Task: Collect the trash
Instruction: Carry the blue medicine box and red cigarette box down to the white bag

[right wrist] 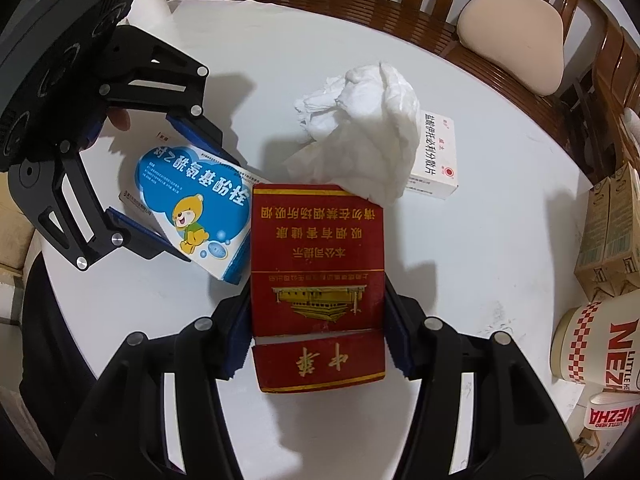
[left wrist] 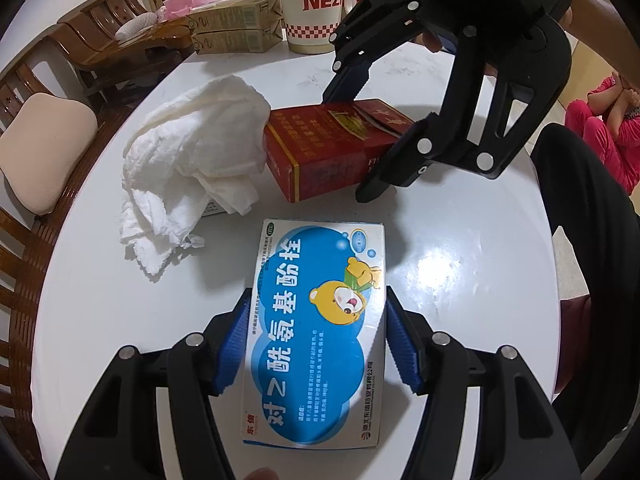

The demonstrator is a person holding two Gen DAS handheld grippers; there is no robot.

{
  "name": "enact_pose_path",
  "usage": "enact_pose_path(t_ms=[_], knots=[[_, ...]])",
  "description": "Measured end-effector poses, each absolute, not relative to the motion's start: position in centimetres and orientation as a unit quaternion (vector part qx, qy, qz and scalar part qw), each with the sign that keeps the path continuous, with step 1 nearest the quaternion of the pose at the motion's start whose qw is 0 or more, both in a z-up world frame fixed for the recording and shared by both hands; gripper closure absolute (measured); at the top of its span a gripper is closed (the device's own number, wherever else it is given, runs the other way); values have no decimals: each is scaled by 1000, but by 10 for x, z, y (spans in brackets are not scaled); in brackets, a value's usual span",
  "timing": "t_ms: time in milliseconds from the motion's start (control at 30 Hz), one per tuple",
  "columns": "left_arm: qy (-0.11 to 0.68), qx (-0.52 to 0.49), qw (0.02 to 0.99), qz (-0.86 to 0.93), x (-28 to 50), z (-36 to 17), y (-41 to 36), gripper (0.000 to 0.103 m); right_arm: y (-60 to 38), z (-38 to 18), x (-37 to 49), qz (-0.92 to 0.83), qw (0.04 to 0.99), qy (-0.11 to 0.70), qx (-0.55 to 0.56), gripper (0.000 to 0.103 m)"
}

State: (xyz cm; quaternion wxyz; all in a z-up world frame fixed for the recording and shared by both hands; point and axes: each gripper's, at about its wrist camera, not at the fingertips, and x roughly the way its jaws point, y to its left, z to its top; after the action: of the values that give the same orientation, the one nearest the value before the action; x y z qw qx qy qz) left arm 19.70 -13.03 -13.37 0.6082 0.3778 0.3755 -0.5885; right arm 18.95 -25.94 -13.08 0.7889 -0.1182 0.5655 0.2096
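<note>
The blue box [left wrist: 316,332], a medicine carton with a cartoon bear on its face, lies flat on the white worktop [left wrist: 460,264]. The left gripper [left wrist: 316,344] straddles it, and its blue fingers [left wrist: 234,344] are clamped on the carton's two long sides. In the right wrist view the same blue box [right wrist: 192,208] sits between the left gripper's [right wrist: 160,184] fingers, with one corner just beside the red pack.

The red pack [right wrist: 318,280], a cigarette packet with gold lettering and its lid flap ajar, also rests on the worktop [right wrist: 500,240]. The right gripper [right wrist: 318,332] is over it with its fingers [right wrist: 236,336] pressed against both narrow sides. From the left wrist view the red pack [left wrist: 320,148] lies just beyond the blue box, with the right gripper [left wrist: 352,140] reaching down over its far end.

A crumpled white tissue [left wrist: 192,148] lies beside the red pack and touches its end. In the right wrist view the tissue [right wrist: 360,136] partly covers a white box [right wrist: 436,160] with a red dot on it.

At the far edge of the worktop stand two tan cartons [left wrist: 236,28] stacked on each other and a paper cup [left wrist: 312,4] printed with red lettering. Wooden chairs [left wrist: 120,40] with a beige cushion [left wrist: 40,152] ring the worktop. A person in dark clothing [left wrist: 592,260] is close by the worktop's edge.
</note>
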Motion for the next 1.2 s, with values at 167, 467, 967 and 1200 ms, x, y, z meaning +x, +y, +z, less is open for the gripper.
enact_pose_path(t_ms=[167, 467, 967, 1200], knots=[[371, 379, 616, -583, 192, -126, -126, 43, -264, -123, 191, 213, 792, 560, -115, 48], [358, 381, 646, -557, 173, -97, -111, 43, -265, -90, 175, 218, 802, 543, -121, 48], [338, 361, 731, -471, 105, -39, -82, 43, -248, -29, 102, 214, 825, 506, -129, 48], [344, 329, 775, -416, 69, -23, -74, 43, -245, -10, 63, 187, 837, 503, -109, 48]])
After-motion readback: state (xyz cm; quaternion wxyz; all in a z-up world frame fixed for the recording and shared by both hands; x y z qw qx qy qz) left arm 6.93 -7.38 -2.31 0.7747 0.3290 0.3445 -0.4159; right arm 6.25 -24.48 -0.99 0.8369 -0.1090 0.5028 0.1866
